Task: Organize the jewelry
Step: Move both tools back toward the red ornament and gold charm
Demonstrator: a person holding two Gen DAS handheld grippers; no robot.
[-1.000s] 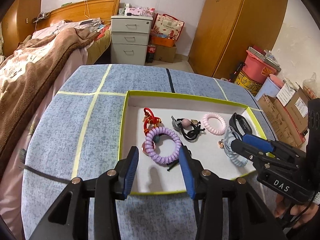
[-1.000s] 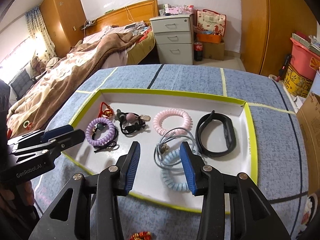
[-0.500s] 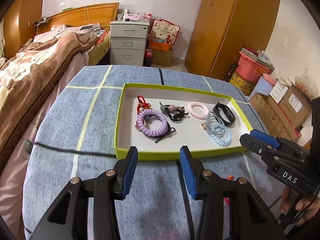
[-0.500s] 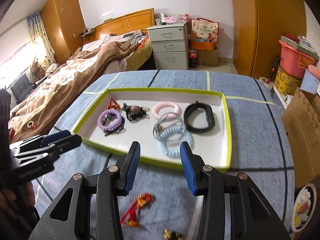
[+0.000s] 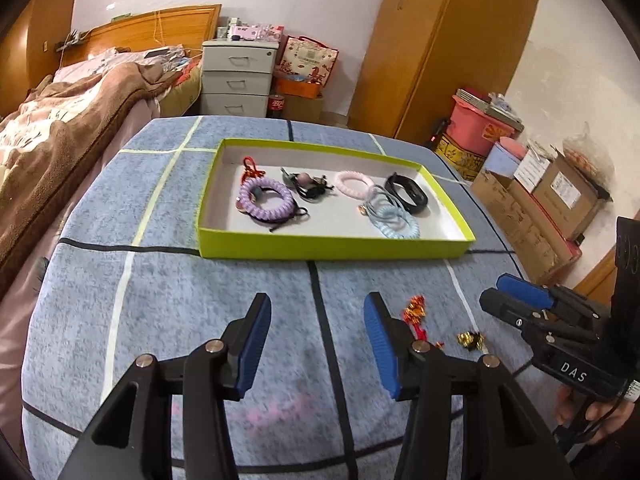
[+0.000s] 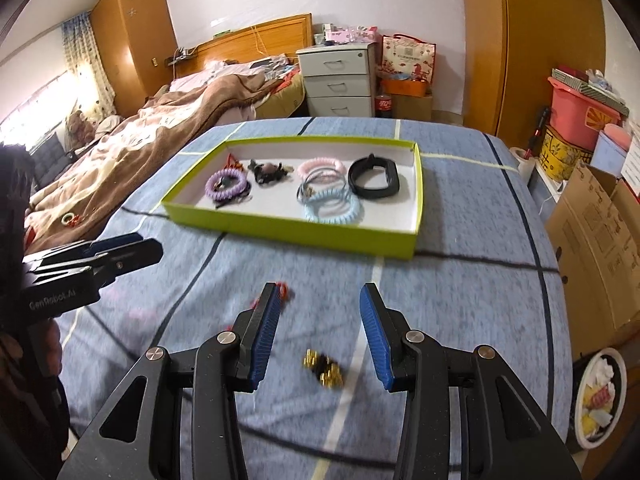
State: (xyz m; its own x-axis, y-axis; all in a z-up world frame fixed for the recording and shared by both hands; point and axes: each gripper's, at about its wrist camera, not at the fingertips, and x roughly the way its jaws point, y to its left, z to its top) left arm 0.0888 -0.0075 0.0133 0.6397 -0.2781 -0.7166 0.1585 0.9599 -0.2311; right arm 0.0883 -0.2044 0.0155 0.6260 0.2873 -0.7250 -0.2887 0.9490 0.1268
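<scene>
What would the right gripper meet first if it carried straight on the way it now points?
Probably the small gold trinket lying on the blue cloth between the right gripper fingers' line; nothing stands before it, though depth is unclear.

From my seat both feeds are evenly lit, a soft indoor light with no hard shadows. The strongest source is the curtained window (image 6: 78,76), far left of the green tray (image 6: 288,232) in the right wrist view, blown out to white. Fisheye bending curves the wardrobe (image 6: 532,40) right of the tray and leaves black corners. The tray itself reads sharp; the blue cloth (image 6: 460,280) just in front of it smears with motion blur, as do the small gold beads (image 6: 324,368) lying there.
</scene>
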